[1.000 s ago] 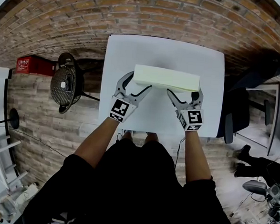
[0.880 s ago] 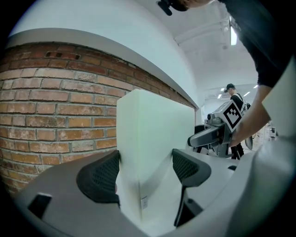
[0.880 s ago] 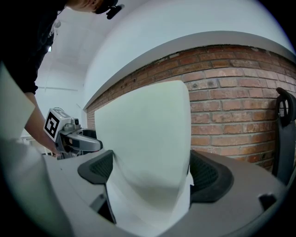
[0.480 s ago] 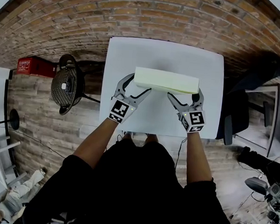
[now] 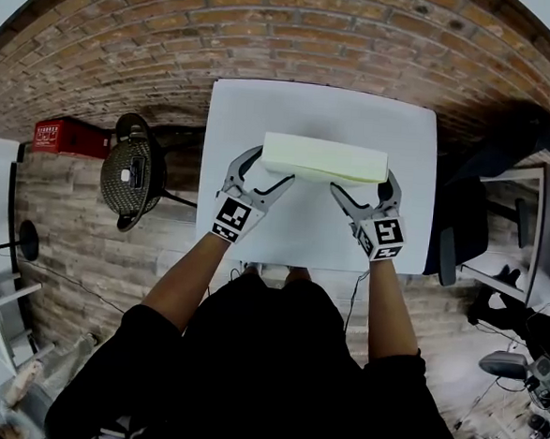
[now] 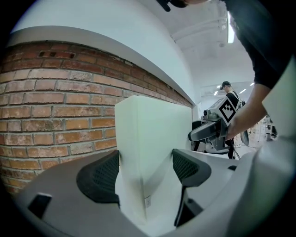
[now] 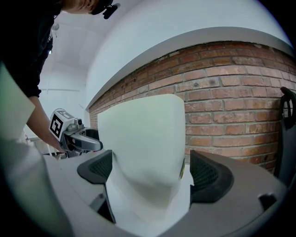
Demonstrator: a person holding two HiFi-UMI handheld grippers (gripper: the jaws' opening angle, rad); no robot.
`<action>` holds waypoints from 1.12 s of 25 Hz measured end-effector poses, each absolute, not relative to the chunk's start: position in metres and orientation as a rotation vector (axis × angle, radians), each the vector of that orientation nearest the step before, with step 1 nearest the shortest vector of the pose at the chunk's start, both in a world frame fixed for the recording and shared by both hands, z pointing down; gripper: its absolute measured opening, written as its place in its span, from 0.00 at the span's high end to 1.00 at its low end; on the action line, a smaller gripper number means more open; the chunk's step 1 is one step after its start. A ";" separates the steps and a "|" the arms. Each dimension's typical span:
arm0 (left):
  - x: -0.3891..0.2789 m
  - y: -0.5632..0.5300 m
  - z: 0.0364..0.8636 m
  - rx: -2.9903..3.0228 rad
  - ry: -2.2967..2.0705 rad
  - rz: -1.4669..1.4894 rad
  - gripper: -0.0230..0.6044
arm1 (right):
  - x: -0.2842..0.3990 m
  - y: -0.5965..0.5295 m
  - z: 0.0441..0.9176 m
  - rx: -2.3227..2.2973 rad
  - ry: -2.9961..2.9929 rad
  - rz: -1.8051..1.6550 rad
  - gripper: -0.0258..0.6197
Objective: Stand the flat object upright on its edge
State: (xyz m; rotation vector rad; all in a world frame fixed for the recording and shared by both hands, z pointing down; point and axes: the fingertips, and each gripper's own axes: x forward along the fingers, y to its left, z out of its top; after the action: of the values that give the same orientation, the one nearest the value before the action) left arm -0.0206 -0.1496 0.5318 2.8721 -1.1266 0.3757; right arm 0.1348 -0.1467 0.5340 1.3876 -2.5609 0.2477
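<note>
The pale block (image 5: pixel 326 157) stood on its long edge near the middle of the white table (image 5: pixel 321 104), upright or very close to it as far as I could judge, with its broad faces turned toward the person and toward the brick wall (image 5: pixel 270 26). I had the left gripper (image 5: pixel 271 164) clenched on the block's left end, a dark pad pressed to either side, which I took as the hold that stopped the block toppling. The right gripper (image 5: pixel 360 179) straddled the other end with its jaws spread wider. One pad lay against the block and the other sat just off it with a sliver of table showing between, so I read that claw as released and only fencing the block in. Holding both ends low made sense to me, since a tall narrow thing tips across its thickness. I could not see the bottom edge: both gripper views lost it behind the gripper bodies, and the head view looked down too steeply to show whether the edge sat flush on the table. A small label (image 6: pixel 147 202) low on the block was too tiny to read. From above I could not rule out a slight lean.
</note>
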 end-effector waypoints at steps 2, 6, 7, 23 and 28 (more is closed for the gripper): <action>-0.021 -0.150 0.531 2.866 -1.125 0.368 0.41 | 0.134 -0.147 0.532 1.380 -2.562 0.241 0.14; -0.024 -0.150 0.527 2.862 -1.126 0.356 0.41 | 0.134 -0.148 0.530 1.375 -2.562 0.240 0.14; -0.025 -0.150 0.526 2.864 -1.125 0.354 0.41 | 0.134 -0.148 0.530 1.376 -2.563 0.242 0.14; -0.038 -0.143 0.509 2.867 -1.089 0.295 0.41 | 0.138 -0.137 0.514 1.415 -2.579 0.245 0.12; -0.042 -0.138 0.499 2.879 -1.084 0.275 0.41 | 0.143 -0.130 0.507 1.437 -2.571 0.235 0.11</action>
State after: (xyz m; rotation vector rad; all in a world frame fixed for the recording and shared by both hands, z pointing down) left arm -0.0416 -0.1381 0.4992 2.8794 -1.0842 0.2752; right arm 0.1435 -0.1299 0.5073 1.4370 -2.5709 0.2348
